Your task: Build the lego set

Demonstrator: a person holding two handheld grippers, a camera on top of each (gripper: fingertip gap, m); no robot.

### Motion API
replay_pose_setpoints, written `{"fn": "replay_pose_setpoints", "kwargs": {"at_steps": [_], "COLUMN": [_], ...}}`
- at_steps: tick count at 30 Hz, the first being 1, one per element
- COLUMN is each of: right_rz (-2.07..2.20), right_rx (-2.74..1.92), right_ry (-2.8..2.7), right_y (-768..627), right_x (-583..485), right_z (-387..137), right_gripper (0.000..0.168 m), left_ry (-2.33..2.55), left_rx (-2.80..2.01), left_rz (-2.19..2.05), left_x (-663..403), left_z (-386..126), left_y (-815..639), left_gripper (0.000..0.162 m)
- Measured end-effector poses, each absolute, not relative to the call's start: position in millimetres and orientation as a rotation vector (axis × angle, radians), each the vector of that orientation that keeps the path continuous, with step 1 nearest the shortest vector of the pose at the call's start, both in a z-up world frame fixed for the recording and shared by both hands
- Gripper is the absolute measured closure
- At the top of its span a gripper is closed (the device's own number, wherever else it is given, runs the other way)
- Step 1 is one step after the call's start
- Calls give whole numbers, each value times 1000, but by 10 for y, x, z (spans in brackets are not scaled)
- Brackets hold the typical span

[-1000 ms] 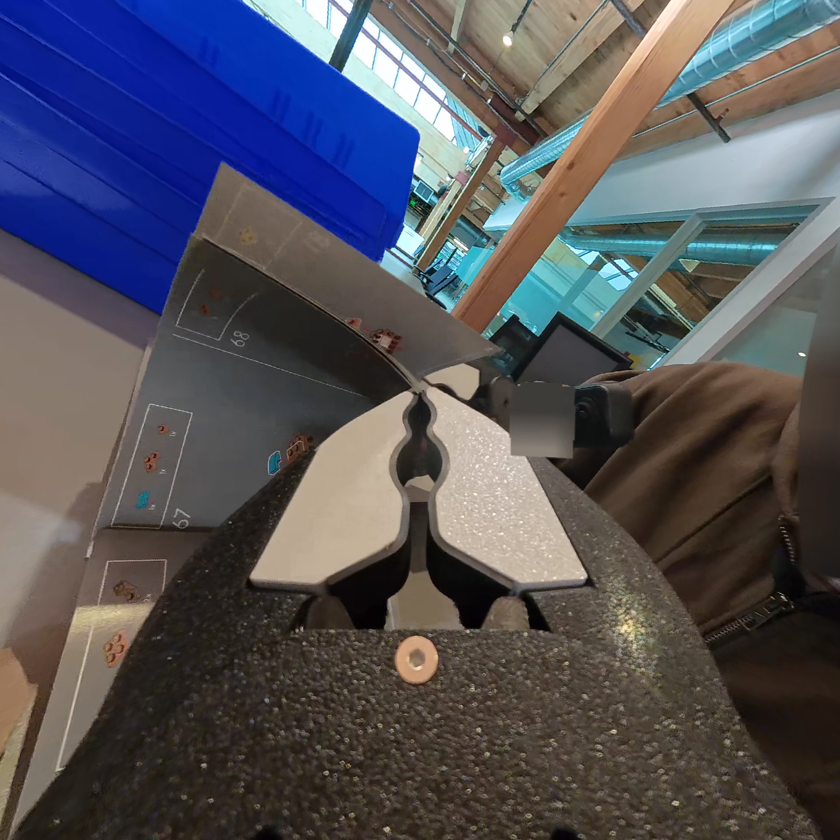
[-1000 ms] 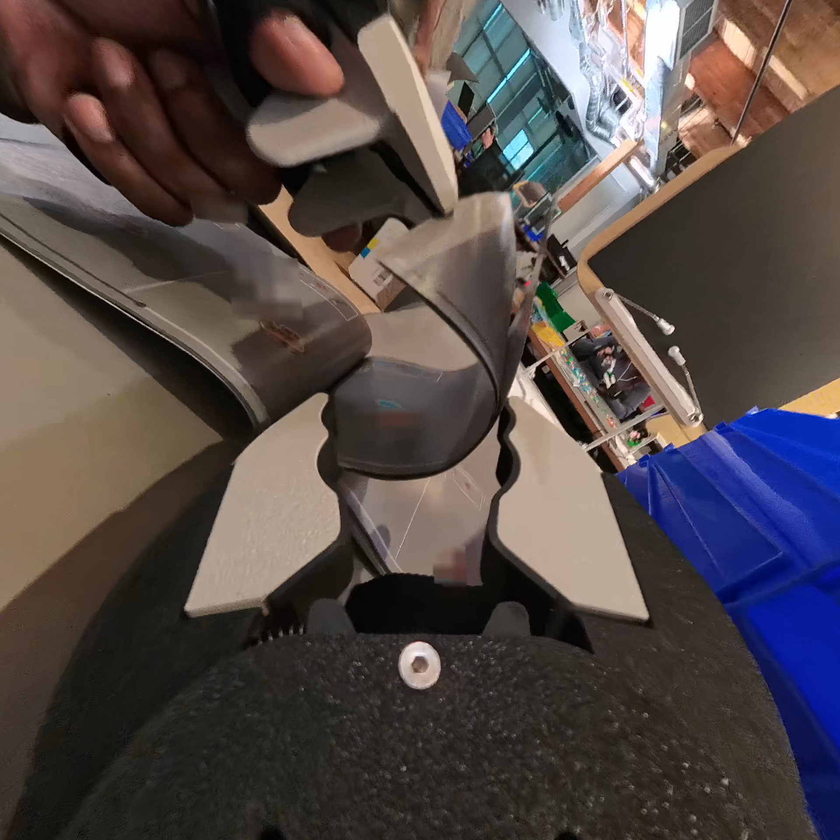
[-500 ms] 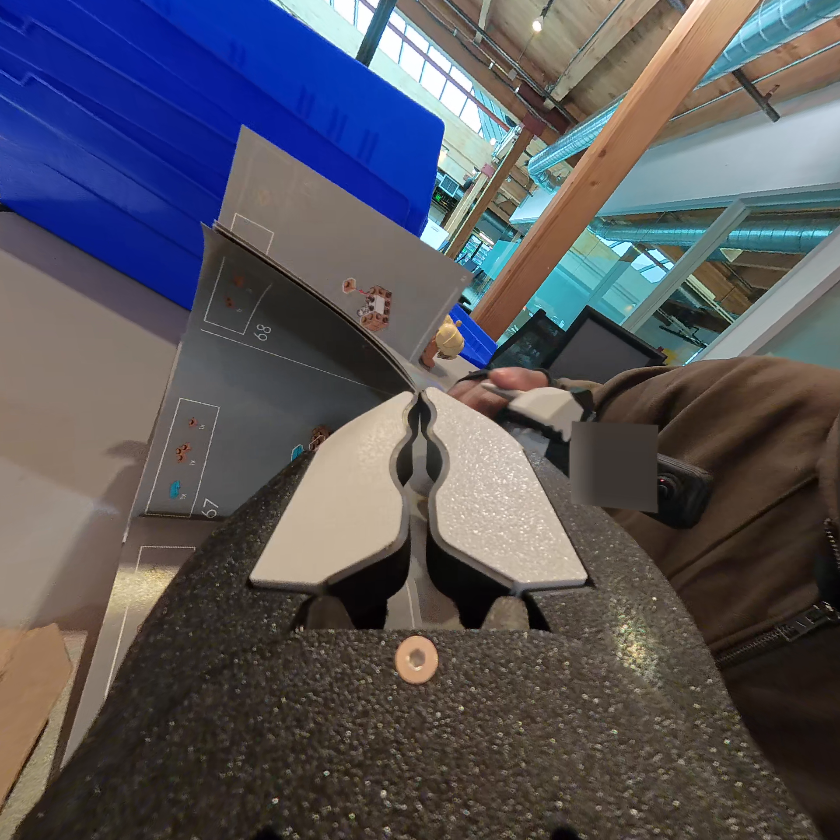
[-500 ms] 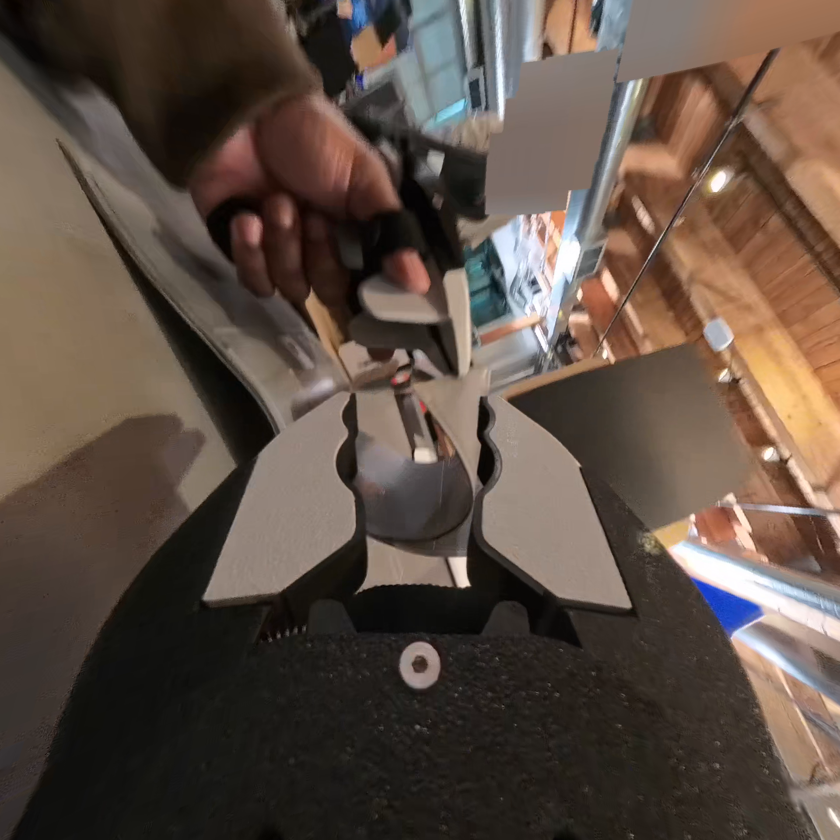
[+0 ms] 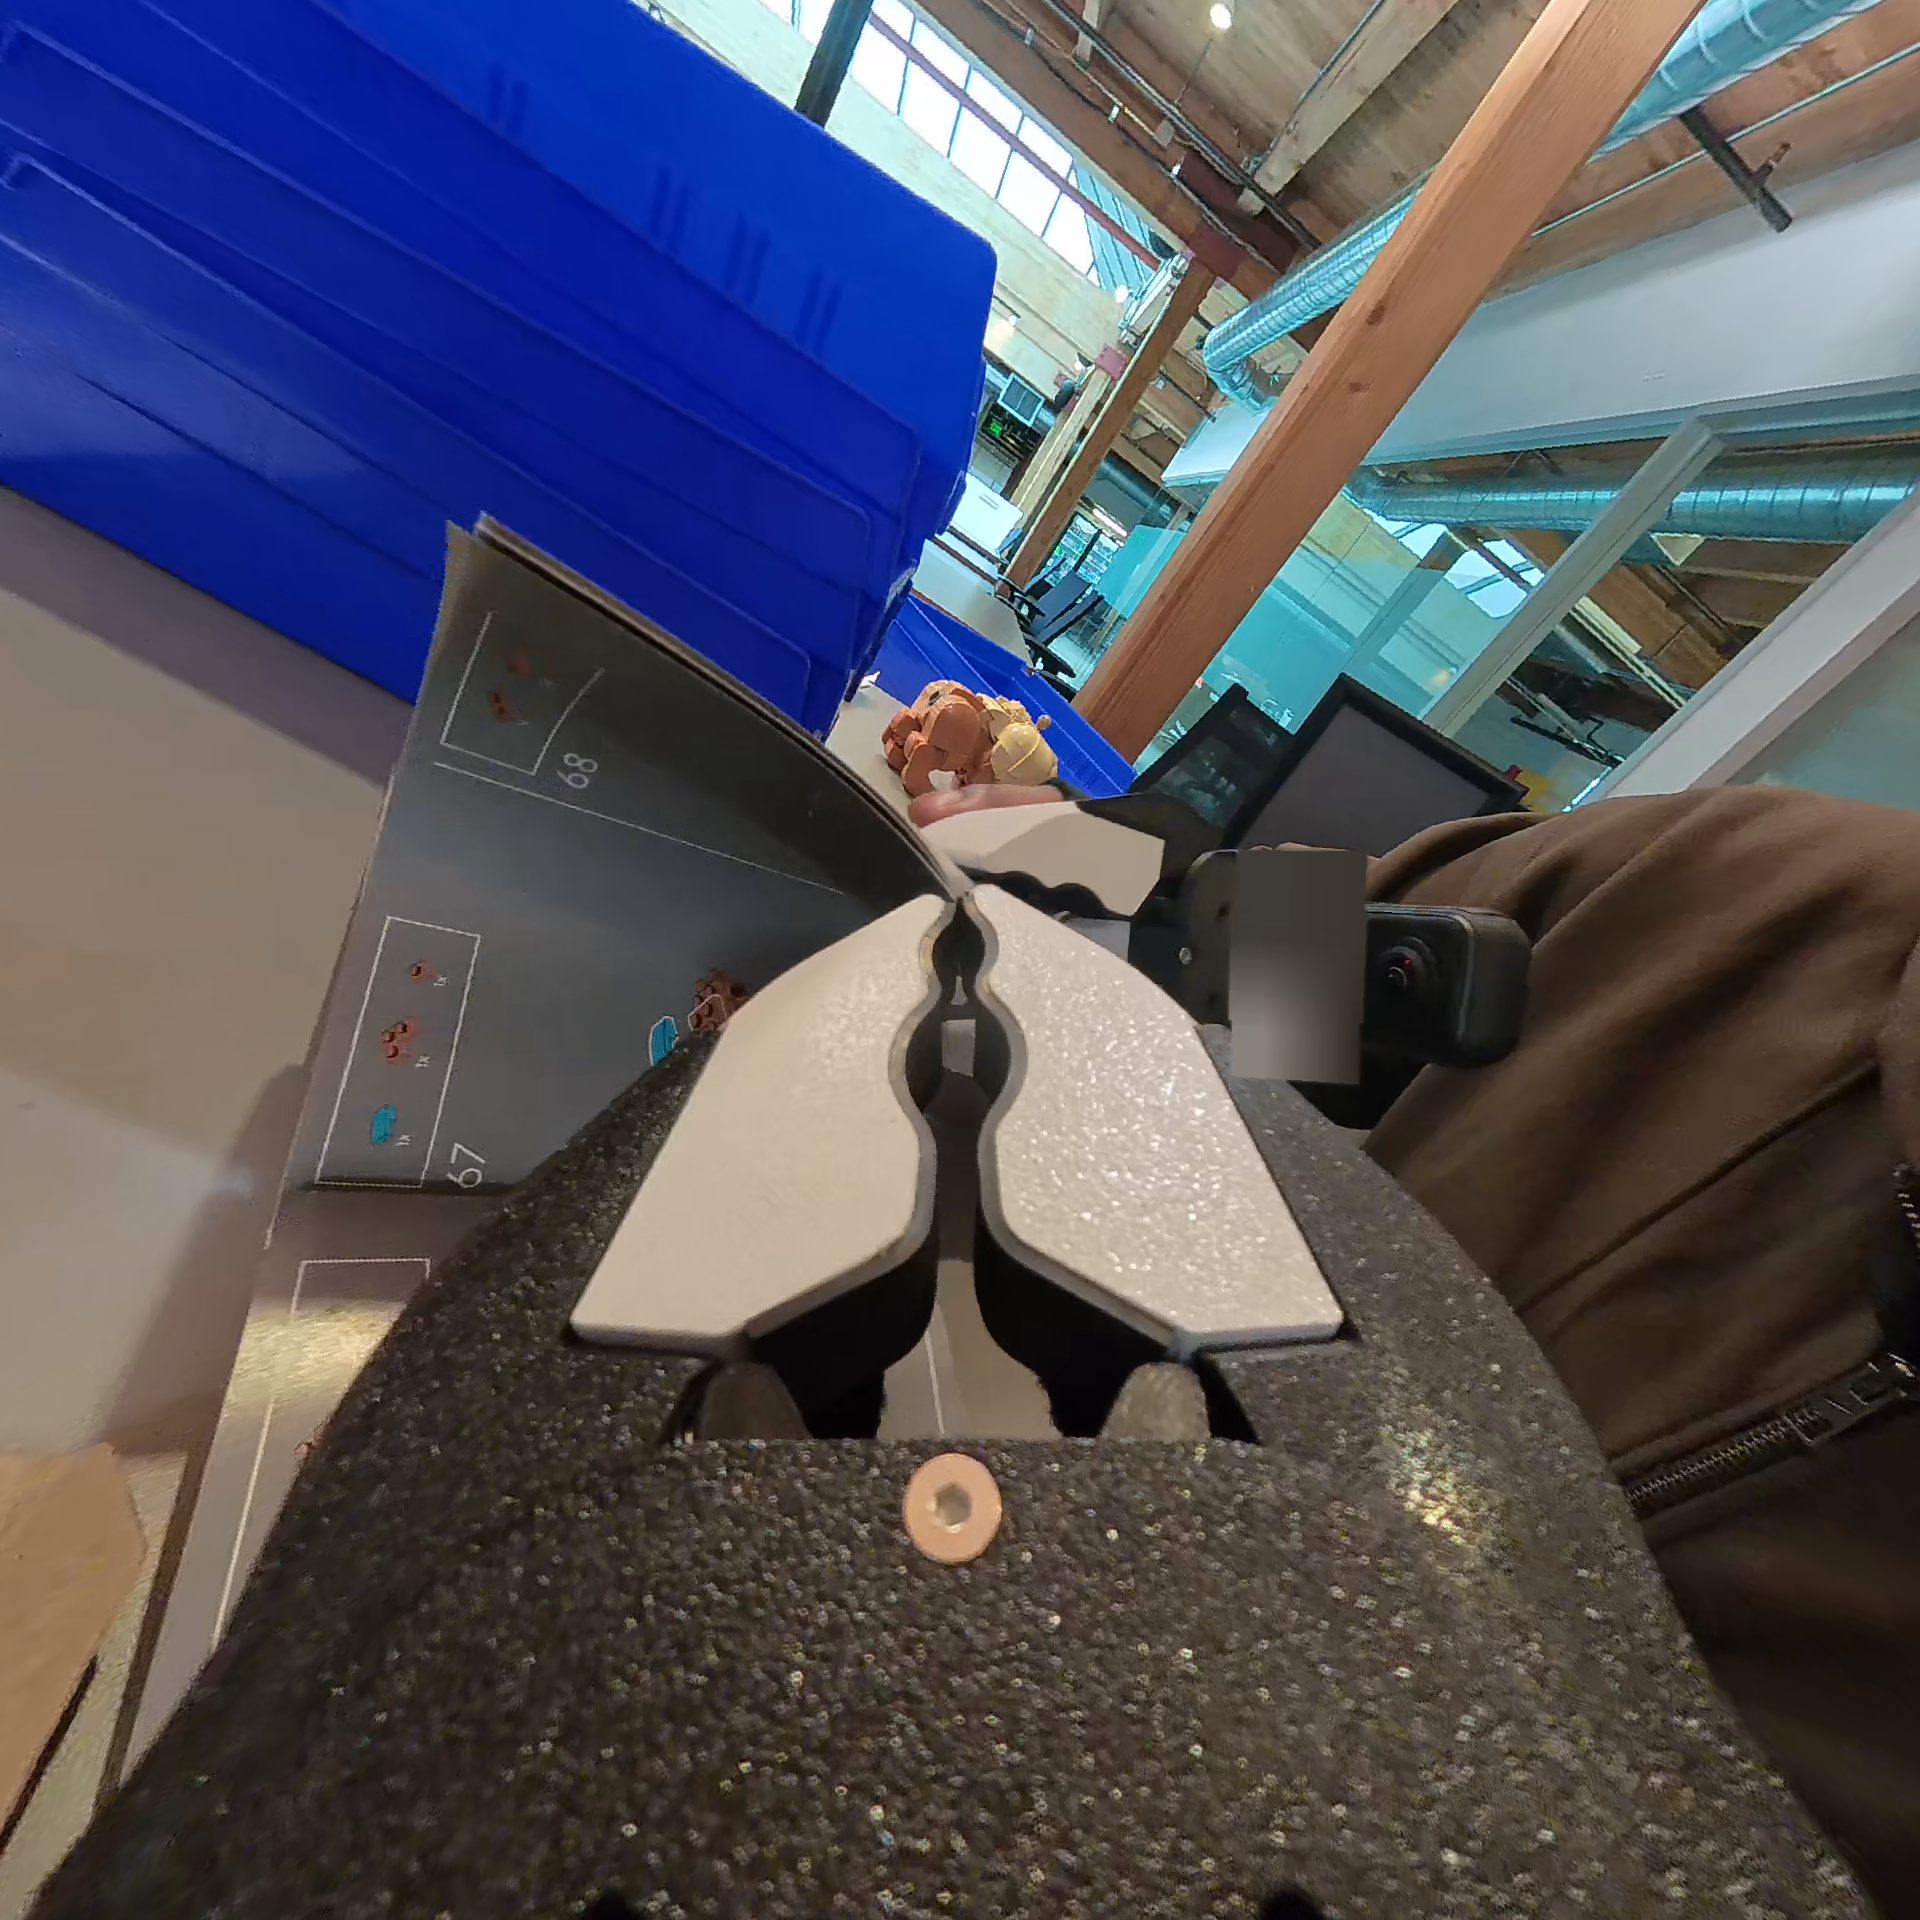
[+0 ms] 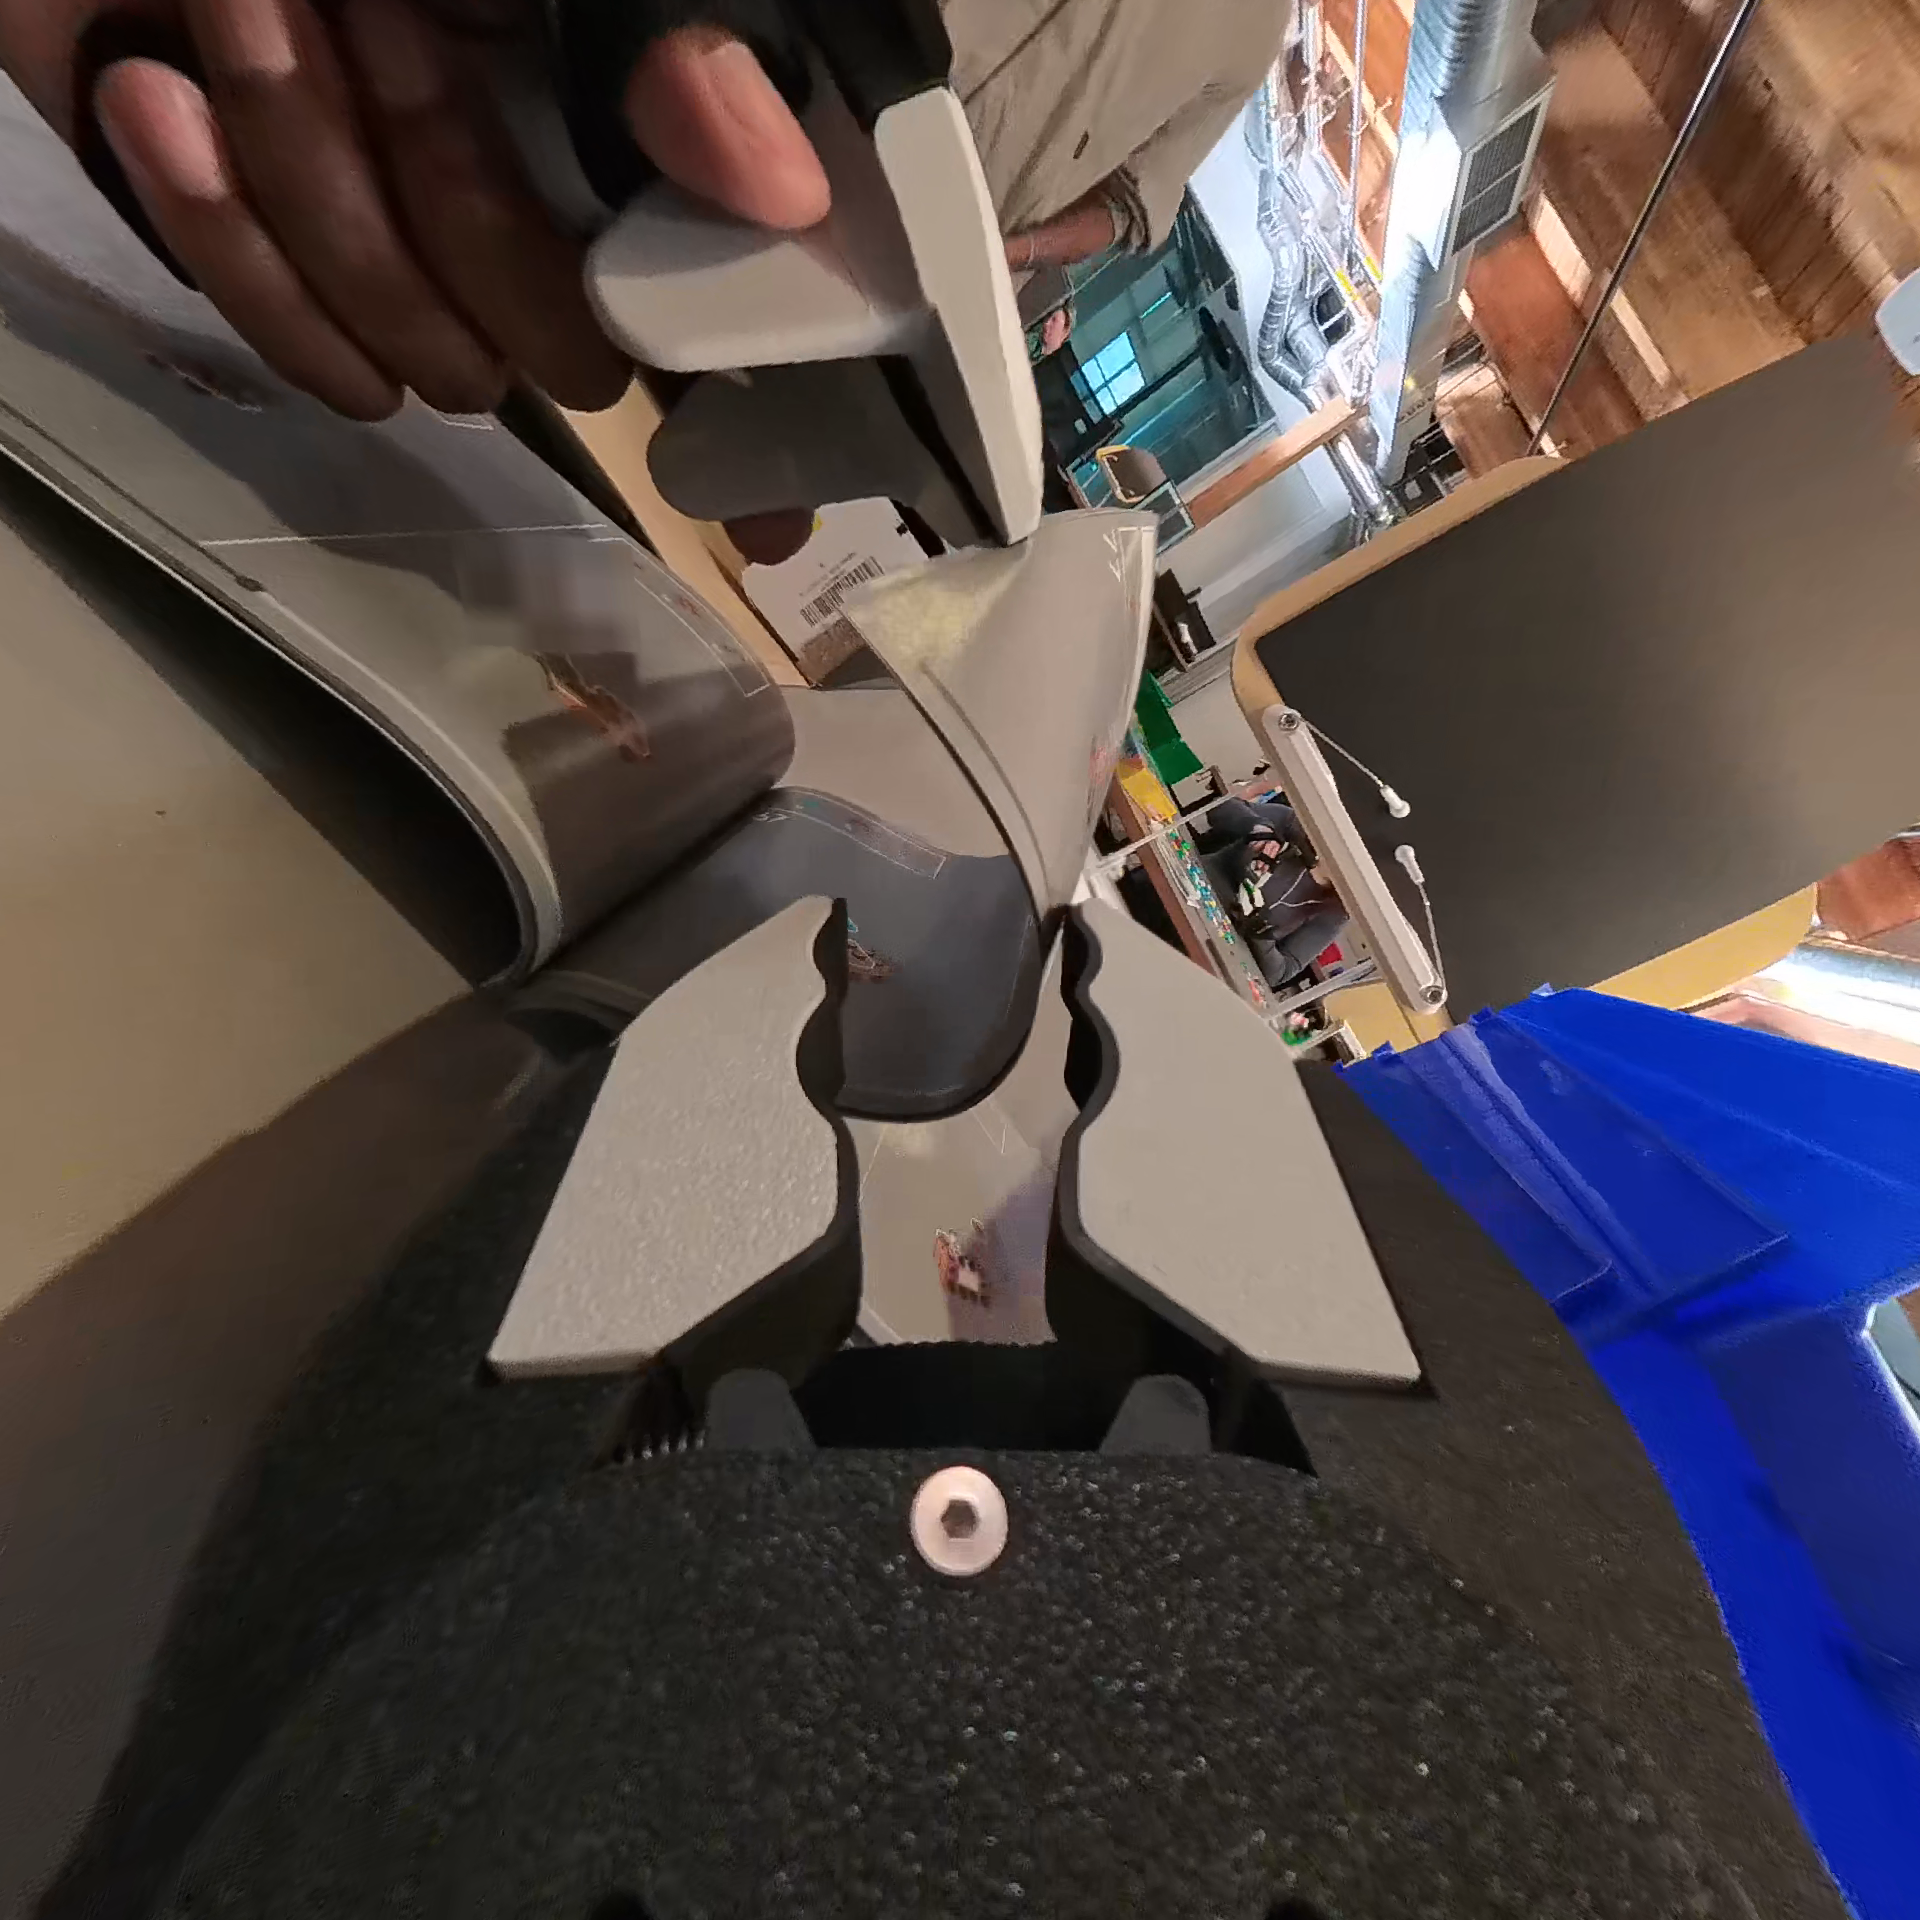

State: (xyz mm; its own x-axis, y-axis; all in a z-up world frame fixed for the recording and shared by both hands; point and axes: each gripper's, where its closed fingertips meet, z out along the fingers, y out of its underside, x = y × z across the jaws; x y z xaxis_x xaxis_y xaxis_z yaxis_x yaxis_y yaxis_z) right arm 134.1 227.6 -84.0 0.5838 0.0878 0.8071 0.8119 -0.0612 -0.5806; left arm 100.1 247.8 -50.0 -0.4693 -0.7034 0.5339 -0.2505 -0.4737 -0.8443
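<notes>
Left jaws: the left gripper [image 5: 958, 920] is pressed together at the tips, pinching the edge of a curled page [image 5: 665, 831] of the instruction booklet [image 5: 436, 1039], centre of the left wrist view; the pinch seems meant to lift and turn that leaf.

Right jaws: the right gripper [image 6: 951, 920] stands parted with nothing clamped; a bent page [image 6: 1029, 707] curves up between the tips, its right edge just beside the right tip. Whether it touches I cannot tell. It looks placed to steady or take the leaf.

Other gripper seen: in the upper middle of the right wrist view the left gripper's fingers [image 6: 966, 312] meet the page's top edge, held by a hand [image 6: 343, 208] at upper left.

Booklet: it lies open on the tabletop [image 5: 156, 883], left of centre, pages arched, likely to reach the next build step.

Lego set: a small tan and brown model [image 5: 966, 738] sits on the tabletop above centre in the left wrist view, well apart from both jaws, not being handled.

Surroundings: stacked blue bins [image 5: 468, 312] fill the upper left; a brown sleeve [image 5: 1662, 1091] fills the right.

Stage, as a judgement: consulting instructions, no brick work in hand.
</notes>
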Motion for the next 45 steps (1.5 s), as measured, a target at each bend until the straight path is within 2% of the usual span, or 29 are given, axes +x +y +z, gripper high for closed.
{"fn": "replay_pose_setpoints", "kwargs": {"at_steps": [22,27,34,45], "right_rz": [-662,-702,-763,-721], "right_rx": [-1545,-1502,-1238,-1417], "right_ry": [-758,-702,-802,-816], "right_y": [2282,2269,2081,2220], "right_x": [1330,1396,1055,1165], "right_z": [-833,-692,-430,-705], "right_gripper": [129,122,126,128], "left_ry": [1376,1360,1311,1364], "left_rx": [-1328,-1361,-1407,-1316], "left_rz": [-2090,-2033,-2002,-2059], "left_x": [971,993,1013,865], "left_z": [-414,-445,-468,-309], "left_y": [2425,2487,2584,2626], "left_gripper": [162,162,162,162]}}
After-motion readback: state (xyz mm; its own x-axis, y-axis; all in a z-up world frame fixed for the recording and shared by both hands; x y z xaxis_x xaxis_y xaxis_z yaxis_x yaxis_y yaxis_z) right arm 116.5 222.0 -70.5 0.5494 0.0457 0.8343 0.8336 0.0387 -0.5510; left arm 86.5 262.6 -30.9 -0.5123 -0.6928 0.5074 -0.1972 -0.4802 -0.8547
